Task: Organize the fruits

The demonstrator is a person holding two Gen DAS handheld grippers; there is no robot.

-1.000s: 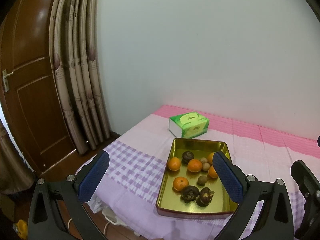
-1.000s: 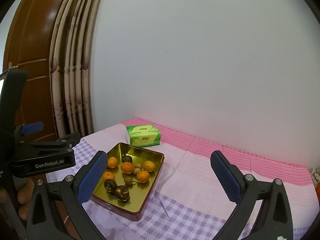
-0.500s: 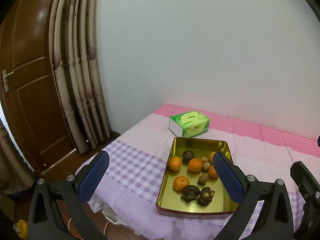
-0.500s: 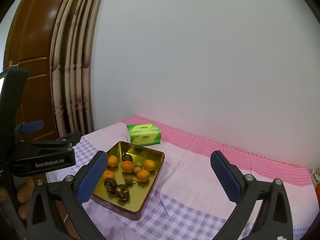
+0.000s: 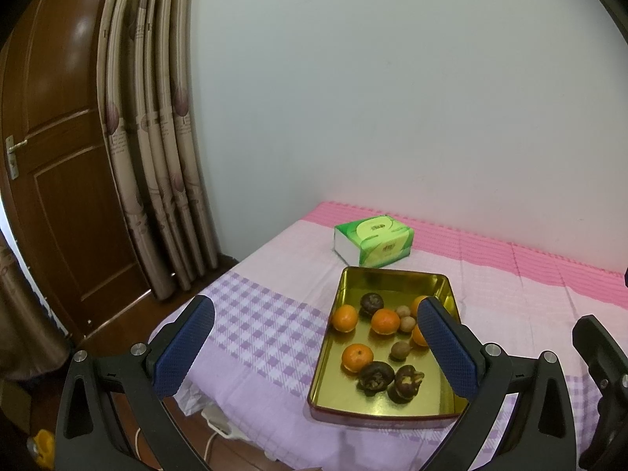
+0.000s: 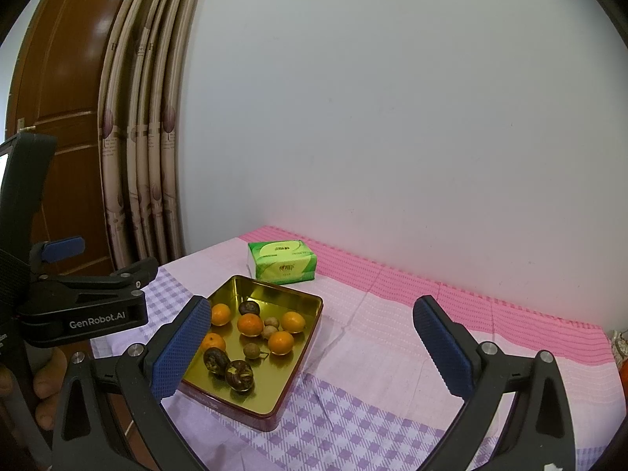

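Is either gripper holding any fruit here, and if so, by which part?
Nothing is held. The left gripper and right gripper are both open and empty; all fruit lies in the gold tin.

Looks like a home bedroom to me: wooden door (image 5: 59,180) w/ drawn curtains (image 5: 157,149) left of my fingers, pink/purple checked cloth (image 6: 392,353) under them, tissue pack (image 5: 373,239) ahead by plain wall (image 6: 392,117).

We see soft, even indoor light on the pale wall (image 5: 392,98), glare on the gold tin (image 5: 392,290) and the door (image 5: 74,35), both views sharp at centre, bowed by fisheye and black at the corners.
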